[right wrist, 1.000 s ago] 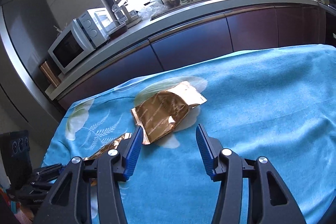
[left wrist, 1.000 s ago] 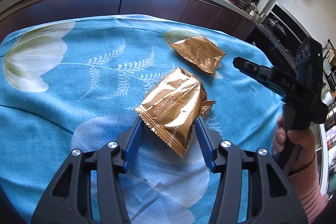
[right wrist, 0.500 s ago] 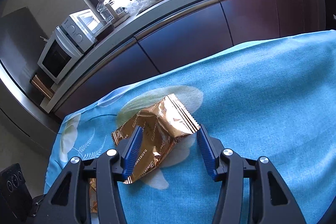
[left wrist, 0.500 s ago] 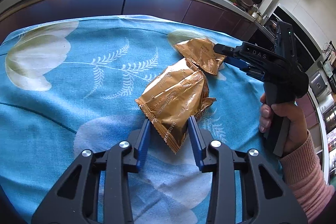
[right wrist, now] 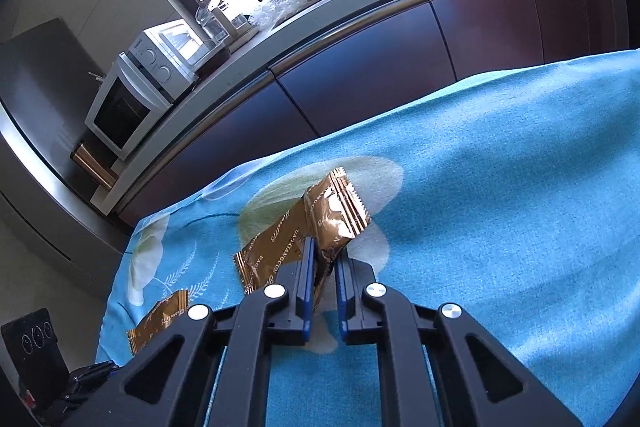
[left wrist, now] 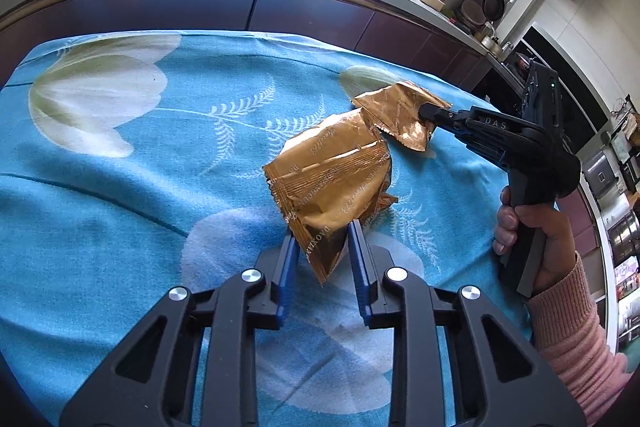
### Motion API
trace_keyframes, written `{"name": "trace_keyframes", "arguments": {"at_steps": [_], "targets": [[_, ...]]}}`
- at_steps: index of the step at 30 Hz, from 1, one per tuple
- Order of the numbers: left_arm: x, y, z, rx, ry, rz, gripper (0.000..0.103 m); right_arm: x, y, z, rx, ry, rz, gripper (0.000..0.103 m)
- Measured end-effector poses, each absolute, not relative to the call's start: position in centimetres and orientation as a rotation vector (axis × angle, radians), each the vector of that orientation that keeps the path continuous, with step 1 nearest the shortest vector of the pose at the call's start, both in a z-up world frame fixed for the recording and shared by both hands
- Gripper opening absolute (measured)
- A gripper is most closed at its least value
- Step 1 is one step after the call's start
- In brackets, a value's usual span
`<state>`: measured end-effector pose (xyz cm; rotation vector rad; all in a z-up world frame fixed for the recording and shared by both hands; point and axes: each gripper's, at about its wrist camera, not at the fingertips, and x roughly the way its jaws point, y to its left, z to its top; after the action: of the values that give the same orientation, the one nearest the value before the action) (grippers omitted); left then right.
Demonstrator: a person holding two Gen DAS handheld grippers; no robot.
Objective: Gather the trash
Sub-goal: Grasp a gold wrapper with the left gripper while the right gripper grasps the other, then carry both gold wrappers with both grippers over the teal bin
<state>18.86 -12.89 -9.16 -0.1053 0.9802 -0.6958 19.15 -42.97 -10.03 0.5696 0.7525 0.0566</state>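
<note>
While both wrappers rest on the blue flowered cloth (left wrist: 120, 207):
Left gripper (left wrist: 322, 247): jaws clenched on the near gold wrapper (left wrist: 332, 183), at the cloth's middle.
Right gripper (right wrist: 322, 259): jaws grasping the far gold wrapper (right wrist: 320, 227), beside the cloth's far edge.

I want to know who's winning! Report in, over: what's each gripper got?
Left gripper shut on near crinkled gold foil wrapper. Right gripper shut on far gold foil wrapper. Nothing blocking on blue flowered cloth.
</note>
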Motion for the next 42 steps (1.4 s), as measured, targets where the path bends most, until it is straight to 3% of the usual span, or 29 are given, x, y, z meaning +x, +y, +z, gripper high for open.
{"name": "trace_keyframes", "arguments": {"at_steps": [14,42], "targets": [[16.8,-7.8,-6.9,-0.133,0.919,-0.679,0.016,14.4,-38.8,-6.2,0.57,0.634,0.22,0.005],[10.0,5.5,-5.8,-0.265,0.848,-0.549,0.015,8.9,-27.3,-6.0,0.528,0.654,0.422,0.005]]}}
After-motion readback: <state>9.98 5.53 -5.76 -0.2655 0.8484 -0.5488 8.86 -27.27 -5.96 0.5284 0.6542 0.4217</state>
